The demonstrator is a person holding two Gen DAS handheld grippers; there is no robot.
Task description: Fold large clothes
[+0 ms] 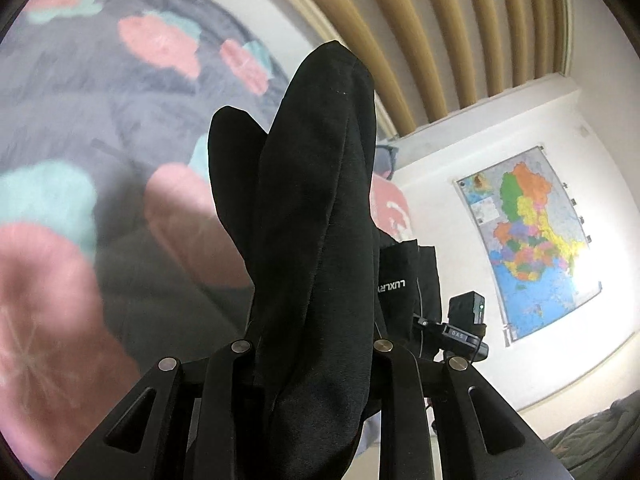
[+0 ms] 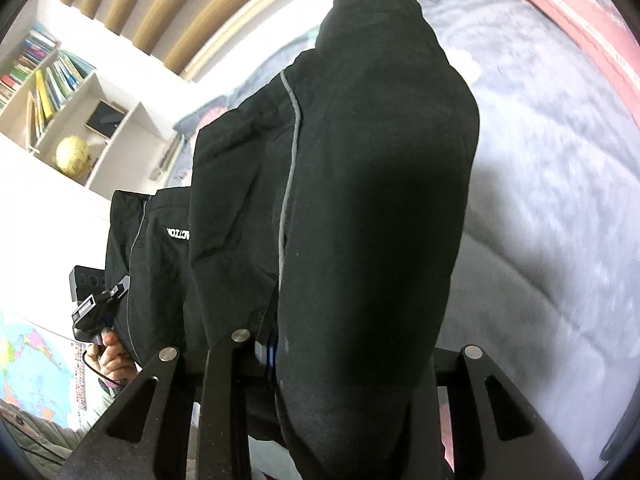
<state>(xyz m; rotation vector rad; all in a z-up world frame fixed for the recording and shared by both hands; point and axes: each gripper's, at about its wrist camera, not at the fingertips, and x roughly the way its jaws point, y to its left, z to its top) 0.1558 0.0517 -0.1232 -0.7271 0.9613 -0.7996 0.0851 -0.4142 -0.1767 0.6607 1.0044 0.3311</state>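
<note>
A black garment [image 1: 312, 200] with white lettering and grey piping hangs bunched between the two grippers, lifted off the bed. My left gripper [image 1: 316, 320] is shut on a thick fold that rises ahead and hides its fingertips. In the right wrist view the same black garment [image 2: 380, 180] fills the middle. My right gripper [image 2: 340, 340] is shut on another fold of it. The cloth spans across to the other hand. The right gripper's camera housing [image 1: 464, 332] shows behind the cloth. A person's hand [image 2: 114, 360] holds the left gripper's handle at the lower left.
Below lies a bed with a grey cover [image 1: 100, 100] printed with pink and teal flowers, also seen as the grey cover [image 2: 540, 200]. A slatted headboard [image 1: 440, 40] stands behind. A coloured map [image 1: 528, 240] hangs on the wall. A white bookshelf [image 2: 60, 92] holds books and a globe [image 2: 72, 154].
</note>
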